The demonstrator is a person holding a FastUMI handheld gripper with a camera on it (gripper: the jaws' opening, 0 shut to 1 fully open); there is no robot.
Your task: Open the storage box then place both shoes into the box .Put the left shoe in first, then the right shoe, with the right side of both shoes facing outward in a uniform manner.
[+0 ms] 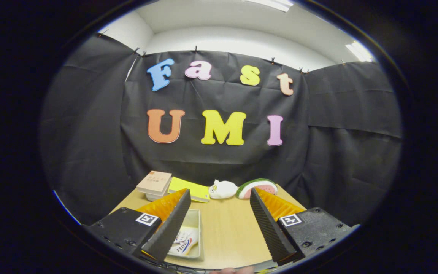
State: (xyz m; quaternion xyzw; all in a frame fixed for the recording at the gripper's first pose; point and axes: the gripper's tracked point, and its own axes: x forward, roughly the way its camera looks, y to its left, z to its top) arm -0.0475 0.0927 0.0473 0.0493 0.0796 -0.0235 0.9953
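My gripper [219, 198] is open above the wooden table [226, 228], with nothing between its fingers. Under and just right of the left finger [173, 220] sits a pale, open-topped storage box [195, 222]. Inside it lies a white shoe [184, 240] with red and blue markings, partly hidden by that finger. I cannot tell whether a second shoe lies in the box.
Beyond the fingers, at the table's far edge by the black cloth wall, lie a stack of tan and white books [155, 184], a yellow book [189, 189], a white plush toy [222, 189] and a watermelon-slice toy [257, 187].
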